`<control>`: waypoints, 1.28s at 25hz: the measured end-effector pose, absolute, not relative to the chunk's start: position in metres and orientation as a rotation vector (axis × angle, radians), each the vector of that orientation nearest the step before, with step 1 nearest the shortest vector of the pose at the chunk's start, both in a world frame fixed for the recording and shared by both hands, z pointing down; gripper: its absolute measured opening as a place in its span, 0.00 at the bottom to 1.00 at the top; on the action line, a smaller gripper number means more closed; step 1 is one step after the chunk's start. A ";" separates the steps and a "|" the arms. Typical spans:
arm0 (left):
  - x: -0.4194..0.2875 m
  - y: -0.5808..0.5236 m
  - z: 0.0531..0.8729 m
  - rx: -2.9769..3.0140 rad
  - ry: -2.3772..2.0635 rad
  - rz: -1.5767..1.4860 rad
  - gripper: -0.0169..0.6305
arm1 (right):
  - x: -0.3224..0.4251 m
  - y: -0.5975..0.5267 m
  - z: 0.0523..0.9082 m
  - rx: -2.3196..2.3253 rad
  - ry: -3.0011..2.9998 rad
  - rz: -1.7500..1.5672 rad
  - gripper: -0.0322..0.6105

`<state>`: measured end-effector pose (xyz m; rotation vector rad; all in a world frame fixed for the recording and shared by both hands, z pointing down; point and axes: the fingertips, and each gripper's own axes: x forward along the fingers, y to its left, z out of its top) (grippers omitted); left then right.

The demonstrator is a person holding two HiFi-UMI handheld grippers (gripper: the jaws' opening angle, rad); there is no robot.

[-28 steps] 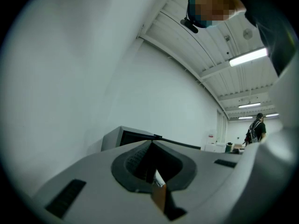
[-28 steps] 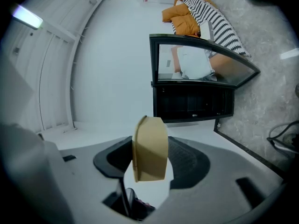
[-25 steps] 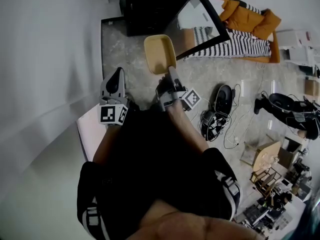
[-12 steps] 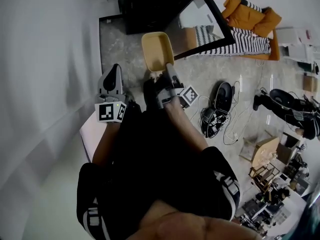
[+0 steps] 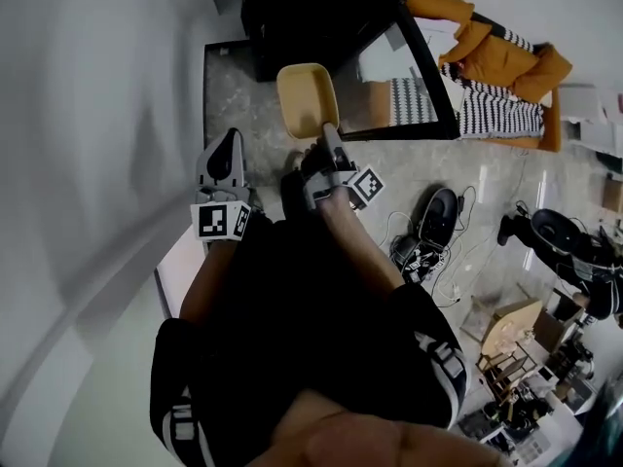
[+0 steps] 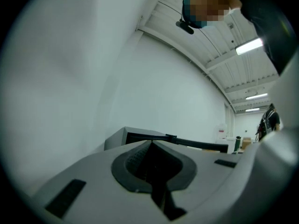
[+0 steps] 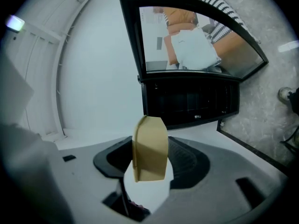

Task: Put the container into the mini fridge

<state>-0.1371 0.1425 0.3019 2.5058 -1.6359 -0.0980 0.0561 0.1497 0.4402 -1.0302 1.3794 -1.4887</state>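
Jaws of right gripper (image 7: 149,168) on container (image 7: 150,146)

Left hand-held gripper (image 5: 229,146): level, jaws together, empty.
Right hand-held gripper (image 5: 329,136): level, jaws clamped on container (image 5: 306,97).

A white wall (image 5: 88,115) meets speckled grey floor (image 5: 234,105), with orange cushions (image 5: 506,52), perhaps a sofa, beyond.

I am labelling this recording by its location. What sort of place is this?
Probably a lab or workshop hall, not a home: loose cables and cardboard boxes clutter the stone floor, and strip lights run along a high ribbed ceiling.
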 end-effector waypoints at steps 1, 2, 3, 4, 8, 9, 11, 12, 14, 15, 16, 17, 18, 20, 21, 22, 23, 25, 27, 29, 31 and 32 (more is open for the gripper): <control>-0.129 0.133 0.302 2.511 -1.652 -0.093 0.03 | 0.062 0.138 0.443 -1.032 1.390 -1.494 0.39; -0.121 0.123 0.303 2.510 -1.664 -0.092 0.03 | 0.068 0.127 0.446 -1.036 1.406 -1.498 0.39; -0.113 0.114 0.305 2.504 -1.674 -0.093 0.03 | 0.073 0.117 0.449 -1.039 1.422 -1.503 0.39; -0.105 0.105 0.306 2.498 -1.685 -0.093 0.03 | 0.078 0.107 0.452 -1.038 1.436 -1.509 0.39; -0.082 0.077 0.308 2.499 -1.721 -0.086 0.03 | 0.094 0.074 0.466 -1.024 1.449 -1.540 0.39; -0.078 0.071 0.308 2.498 -1.728 -0.084 0.03 | 0.098 0.066 0.469 -1.025 1.454 -1.543 0.39; -0.073 0.060 0.309 2.492 -1.740 -0.081 0.03 | 0.104 0.050 0.474 -1.032 1.463 -1.542 0.39; -0.071 0.054 0.309 2.491 -1.744 -0.078 0.03 | 0.106 0.042 0.477 -1.036 1.464 -1.540 0.39; -0.069 0.043 0.310 2.492 -1.744 -0.070 0.03 | 0.110 0.028 0.485 -1.052 1.458 -1.533 0.39; -0.068 0.035 0.310 2.494 -1.740 -0.068 0.03 | 0.112 0.020 0.489 -1.061 1.453 -1.531 0.39; -0.066 0.027 0.312 2.495 -1.731 -0.068 0.03 | 0.114 0.012 0.494 -1.070 1.447 -1.530 0.39; -0.065 0.019 0.314 2.496 -1.720 -0.068 0.03 | 0.115 0.005 0.499 -1.080 1.439 -1.530 0.39; -0.065 0.010 0.317 2.496 -1.709 -0.070 0.03 | 0.115 -0.001 0.503 -1.088 1.430 -1.529 0.39; -0.063 -0.005 0.324 2.504 -1.686 -0.076 0.03 | 0.114 -0.014 0.513 -1.096 1.415 -1.524 0.39; -0.062 -0.013 0.328 2.513 -1.672 -0.078 0.03 | 0.114 -0.019 0.517 -1.099 1.410 -1.518 0.39; -0.061 -0.020 0.332 2.519 -1.656 -0.080 0.03 | 0.114 -0.025 0.522 -1.104 1.407 -1.511 0.39; -0.060 -0.026 0.336 2.522 -1.638 -0.081 0.03 | 0.115 -0.030 0.527 -1.113 1.405 -1.504 0.39; -0.058 -0.038 0.342 2.528 -1.605 -0.082 0.03 | 0.117 -0.040 0.539 -1.141 1.399 -1.495 0.39; -0.056 -0.047 0.345 2.548 -1.585 -0.085 0.03 | 0.120 -0.048 0.552 -1.165 1.380 -1.490 0.39; -0.056 -0.056 0.350 2.561 -1.579 -0.085 0.03 | 0.123 -0.057 0.569 -1.192 1.360 -1.487 0.39; -0.058 -0.067 0.358 2.552 -1.583 -0.088 0.03 | 0.123 -0.069 0.585 -1.219 1.353 -1.487 0.39; -0.059 -0.073 0.363 2.545 -1.588 -0.092 0.03 | 0.122 -0.074 0.592 -1.227 1.355 -1.489 0.39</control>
